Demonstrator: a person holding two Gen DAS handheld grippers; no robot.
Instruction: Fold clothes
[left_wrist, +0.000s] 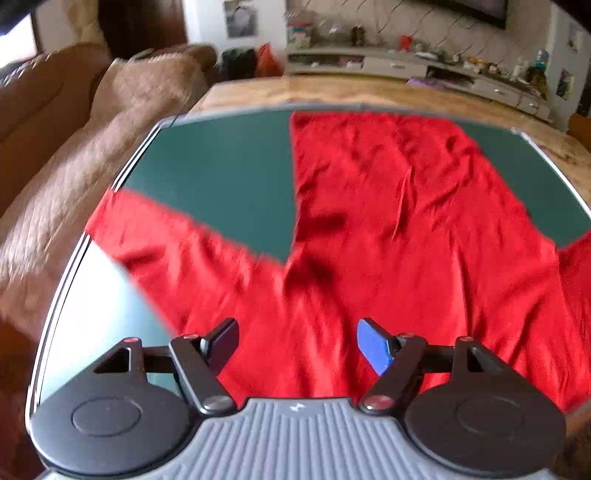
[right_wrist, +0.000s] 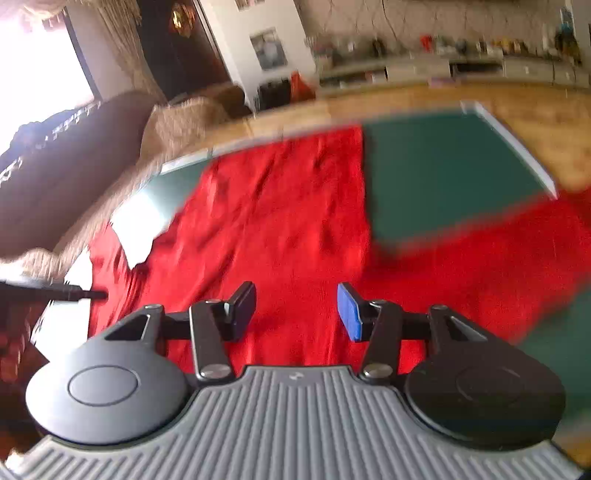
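Red garment (left_wrist: 369, 221), plain, no print. Table (left_wrist: 229, 177) top dark green with a pale silver edge; wood-brown border beyond it. Left gripper (left_wrist: 297, 341): one black finger, one blue finger (left_wrist: 373, 347), grey ribbed body. Right gripper (right_wrist: 296, 310) has the same colours. Sofa (left_wrist: 44, 99) brown, with a tan fuzzy throw (left_wrist: 110, 147).

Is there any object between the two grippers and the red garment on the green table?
Nothing visible stands in the way. The left gripper and the right gripper are both open and empty above the red garment, which lies spread on the green table. Only bare cloth shows between their fingers.
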